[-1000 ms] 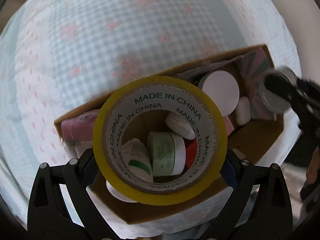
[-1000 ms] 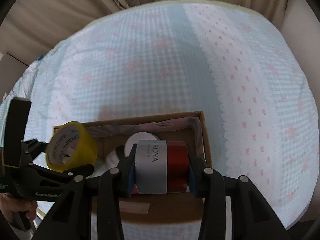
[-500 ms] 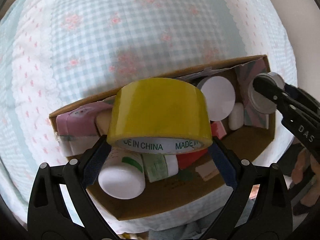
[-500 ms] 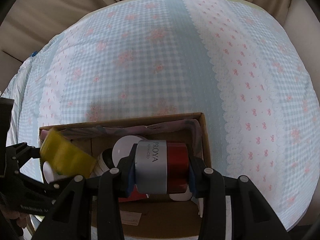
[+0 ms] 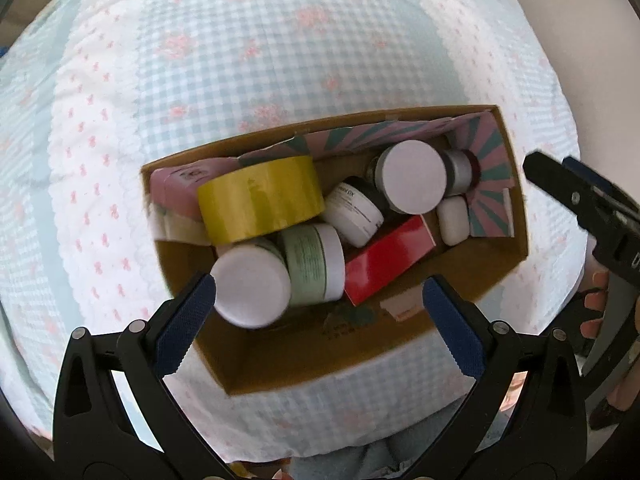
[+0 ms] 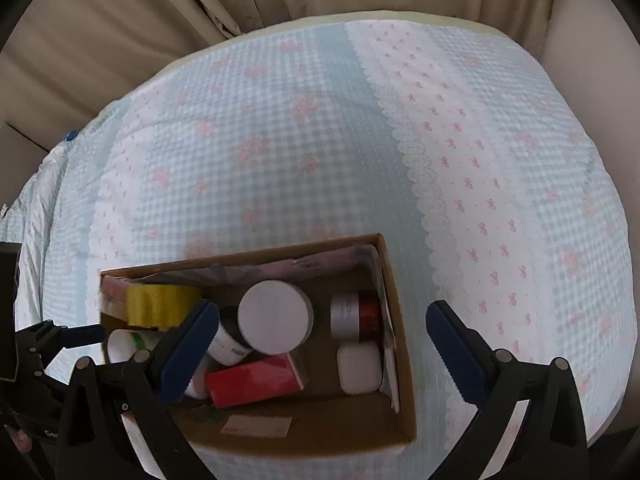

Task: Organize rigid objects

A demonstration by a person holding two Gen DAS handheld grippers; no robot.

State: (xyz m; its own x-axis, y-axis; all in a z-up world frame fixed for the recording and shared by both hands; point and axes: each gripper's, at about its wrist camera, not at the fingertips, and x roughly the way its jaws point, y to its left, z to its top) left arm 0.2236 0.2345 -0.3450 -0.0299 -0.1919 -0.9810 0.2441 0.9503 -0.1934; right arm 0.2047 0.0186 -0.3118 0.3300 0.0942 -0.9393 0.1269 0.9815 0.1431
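Fingers of left gripper (image 5: 318, 294) spread wide, nothing between them; right gripper (image 6: 320, 330) likewise released. Beyond both, yellow tape roll (image 5: 260, 202) lies in cardboard box (image 5: 496, 276), left end; silver-red jar (image 6: 355, 317) at right end, clear of pads.

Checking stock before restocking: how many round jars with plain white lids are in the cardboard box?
2: one white-lidded round jar at the near left corner, a second white-lidded jar toward the far right of the brown cardboard box. Others may be hidden.
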